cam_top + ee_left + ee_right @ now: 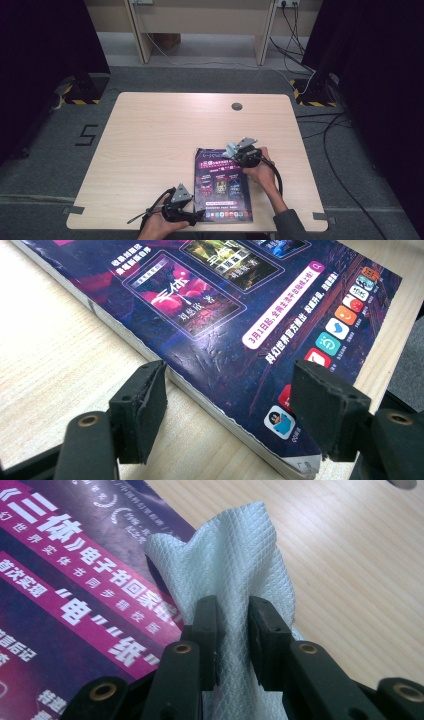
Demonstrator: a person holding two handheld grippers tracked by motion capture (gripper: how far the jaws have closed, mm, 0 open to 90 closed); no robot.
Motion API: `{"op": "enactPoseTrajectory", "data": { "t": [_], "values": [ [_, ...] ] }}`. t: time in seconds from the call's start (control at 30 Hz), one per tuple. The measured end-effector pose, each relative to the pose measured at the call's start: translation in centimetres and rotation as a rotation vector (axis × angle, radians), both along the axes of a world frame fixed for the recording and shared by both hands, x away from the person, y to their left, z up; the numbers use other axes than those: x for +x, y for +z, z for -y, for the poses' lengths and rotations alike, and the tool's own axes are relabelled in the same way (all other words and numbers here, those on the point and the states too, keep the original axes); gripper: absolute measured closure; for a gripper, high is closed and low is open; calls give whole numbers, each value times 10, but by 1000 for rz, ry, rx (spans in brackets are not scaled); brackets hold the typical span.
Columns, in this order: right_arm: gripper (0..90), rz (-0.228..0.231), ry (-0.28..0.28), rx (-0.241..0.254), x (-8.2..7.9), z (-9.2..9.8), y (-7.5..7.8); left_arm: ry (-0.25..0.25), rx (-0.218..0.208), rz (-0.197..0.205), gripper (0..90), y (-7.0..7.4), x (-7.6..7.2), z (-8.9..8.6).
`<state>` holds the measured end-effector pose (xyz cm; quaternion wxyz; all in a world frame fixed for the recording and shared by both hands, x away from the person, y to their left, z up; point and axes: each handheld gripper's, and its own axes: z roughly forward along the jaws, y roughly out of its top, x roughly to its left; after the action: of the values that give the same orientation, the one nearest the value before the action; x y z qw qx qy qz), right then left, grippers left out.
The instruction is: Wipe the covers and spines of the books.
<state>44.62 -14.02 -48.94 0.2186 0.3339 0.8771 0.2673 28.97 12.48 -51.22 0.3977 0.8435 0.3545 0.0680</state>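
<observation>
Black foam fingers of my left gripper stand released, wide apart, straddling the near corner of the book: one finger hangs over bare wood just beside the book's long edge, the other hovers above the printed cover near the row of app icons. I cannot tell whether either pad touches the cover. My left hand lies low at the near edge of the counter, forearm coming in from below, the gripper pointing across toward the book's near corner.

My right fingers are clenched on a white cloth, a quilted wipe that rises crumpled between and beyond the pads. Past the fingertips the cloth spreads over the book's far corner, partly on the magenta lettering and partly over the bare counter just beside it. Seen from the high view, my right hand reaches forward along the book's right side, wrist bent inward, so that the right gripper sits at the book's far right corner, its grey plate tilted up.
</observation>
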Motion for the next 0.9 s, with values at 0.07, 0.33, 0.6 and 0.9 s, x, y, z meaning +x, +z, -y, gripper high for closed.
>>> {"op": "enactPoseTrajectory", "data": {
  "t": [0.07,0.33,0.6,0.9],
  "values": [
    [758,1,-5,8,-1,1,0,-1,1,0,303,0,0,0],
    [760,1,95,-15,-17,-31,0,-6,1,1,303,0,0,0],
    [756,-30,227,31,-42,-75,-2,-7,6,3,303,0,0,-1],
    [747,-48,275,49,-51,-84,-2,-7,0,6,304,-1,0,-1]
  ]
}}
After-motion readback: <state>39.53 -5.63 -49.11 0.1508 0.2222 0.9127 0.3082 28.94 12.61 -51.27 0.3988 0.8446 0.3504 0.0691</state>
